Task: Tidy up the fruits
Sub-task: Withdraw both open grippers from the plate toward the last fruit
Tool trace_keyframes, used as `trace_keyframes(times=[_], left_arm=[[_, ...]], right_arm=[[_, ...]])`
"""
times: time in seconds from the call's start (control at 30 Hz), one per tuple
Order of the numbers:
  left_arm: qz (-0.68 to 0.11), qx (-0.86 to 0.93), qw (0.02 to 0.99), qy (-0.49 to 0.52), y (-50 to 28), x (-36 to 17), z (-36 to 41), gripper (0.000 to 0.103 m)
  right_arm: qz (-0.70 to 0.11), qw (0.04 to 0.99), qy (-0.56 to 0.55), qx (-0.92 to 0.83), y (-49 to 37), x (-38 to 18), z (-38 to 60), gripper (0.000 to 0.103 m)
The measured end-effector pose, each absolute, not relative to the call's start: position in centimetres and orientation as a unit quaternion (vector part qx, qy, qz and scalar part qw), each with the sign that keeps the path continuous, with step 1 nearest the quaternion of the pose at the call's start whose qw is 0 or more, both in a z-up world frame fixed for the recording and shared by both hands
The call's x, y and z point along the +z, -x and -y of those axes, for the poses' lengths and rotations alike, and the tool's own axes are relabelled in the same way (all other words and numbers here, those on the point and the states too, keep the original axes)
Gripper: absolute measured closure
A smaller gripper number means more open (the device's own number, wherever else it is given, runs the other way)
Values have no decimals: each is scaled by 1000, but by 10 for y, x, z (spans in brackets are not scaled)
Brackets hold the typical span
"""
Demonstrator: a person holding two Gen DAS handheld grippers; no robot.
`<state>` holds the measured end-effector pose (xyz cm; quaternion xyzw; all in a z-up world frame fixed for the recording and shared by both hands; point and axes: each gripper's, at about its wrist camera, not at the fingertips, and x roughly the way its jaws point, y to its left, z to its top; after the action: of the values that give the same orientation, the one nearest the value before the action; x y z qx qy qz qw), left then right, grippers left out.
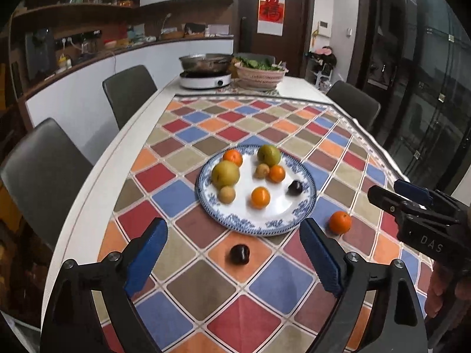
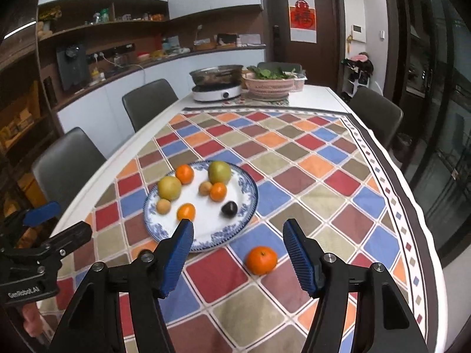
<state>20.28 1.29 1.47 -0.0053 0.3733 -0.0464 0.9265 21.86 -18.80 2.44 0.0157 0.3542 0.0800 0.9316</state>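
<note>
A blue-and-white plate (image 1: 282, 223) (image 2: 206, 238) on the chequered cloth holds several fruits: two green pears, oranges, small tan fruits and a dark plum (image 1: 295, 187) (image 2: 229, 208). A second dark plum (image 1: 239, 254) lies on the cloth in front of the plate, between the open fingers of my left gripper (image 1: 234, 260). A loose orange (image 1: 340, 222) (image 2: 261, 260) lies right of the plate, between the open fingers of my right gripper (image 2: 238, 260). Both grippers are empty. The right gripper also shows in the left wrist view (image 1: 394, 194), and the left gripper in the right wrist view (image 2: 56, 220).
At the table's far end stand an induction cooker with a steel pot (image 1: 205, 66) (image 2: 216, 83) and a pink basket of greens (image 1: 260, 75) (image 2: 269, 85). Grey chairs (image 1: 44, 170) (image 2: 375, 117) line both sides. A counter with shelves runs along the left wall.
</note>
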Motion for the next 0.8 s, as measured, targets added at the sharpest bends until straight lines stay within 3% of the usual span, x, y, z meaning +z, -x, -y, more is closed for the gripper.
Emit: trace_keyframes(times=[0.63, 0.73, 0.8], left_arm=[[-460, -26, 888, 6, -226, -70, -7, 11], [-463, -27, 886, 7, -231, -80, -7, 14], [-464, -27, 886, 6, -233, -84, -6, 23]], right_arm=[[-434, 899, -33, 51, -240, -56, 201, 39], [-444, 894, -38, 53, -246, -64, 203, 39], [-446, 892, -38, 54, -248, -68, 203, 39]])
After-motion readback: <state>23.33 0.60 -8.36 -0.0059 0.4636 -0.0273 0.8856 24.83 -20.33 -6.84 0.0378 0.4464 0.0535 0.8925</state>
